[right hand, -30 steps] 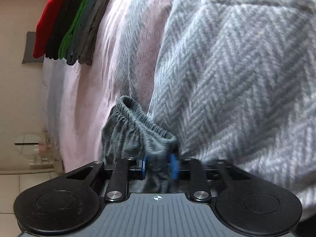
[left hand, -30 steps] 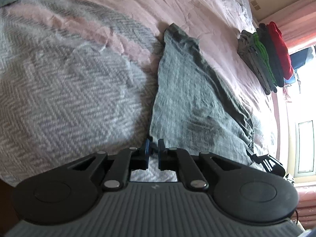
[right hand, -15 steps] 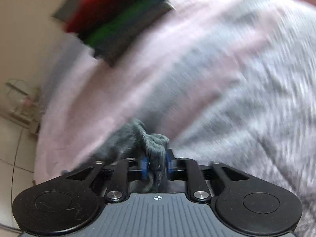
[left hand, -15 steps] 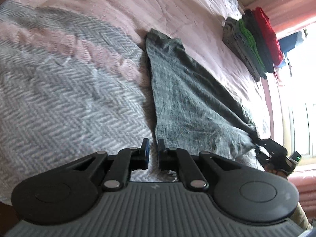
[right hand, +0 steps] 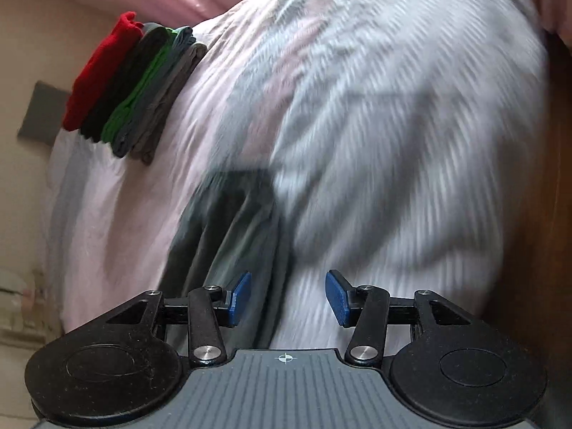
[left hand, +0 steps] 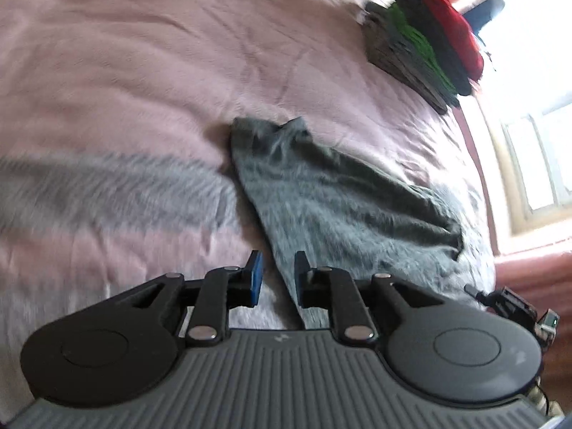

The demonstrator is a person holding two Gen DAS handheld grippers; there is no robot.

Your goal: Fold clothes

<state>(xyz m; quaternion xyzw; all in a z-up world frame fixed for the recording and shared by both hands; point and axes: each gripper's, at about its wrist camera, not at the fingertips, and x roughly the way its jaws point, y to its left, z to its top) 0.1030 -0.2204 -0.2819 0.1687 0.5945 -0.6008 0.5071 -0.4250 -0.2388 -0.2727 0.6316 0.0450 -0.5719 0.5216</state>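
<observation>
A grey garment [left hand: 336, 200] lies spread on the bed, narrow end far, wide end near. My left gripper [left hand: 277, 275] hovers open just above its near left edge, with nothing held between the blue pads. In the right wrist view the same grey garment [right hand: 228, 236] lies in folds on the bedcover. My right gripper [right hand: 286, 296] stands wide open over its near edge, gripping nothing. The other gripper's body [left hand: 514, 304] shows at the lower right of the left wrist view.
A stack of folded clothes [left hand: 425, 35], red, black, green and grey, sits at the far side of the bed; the same stack [right hand: 132, 85] shows upper left in the right wrist view. A pink and grey herringbone blanket [right hand: 375, 125] covers the bed. A bright window [left hand: 536, 150] is at right.
Both grippers have opened and let go of the grey garment, which now lies flat on the bed. Both cameras have lifted and tilted, with motion blur.
</observation>
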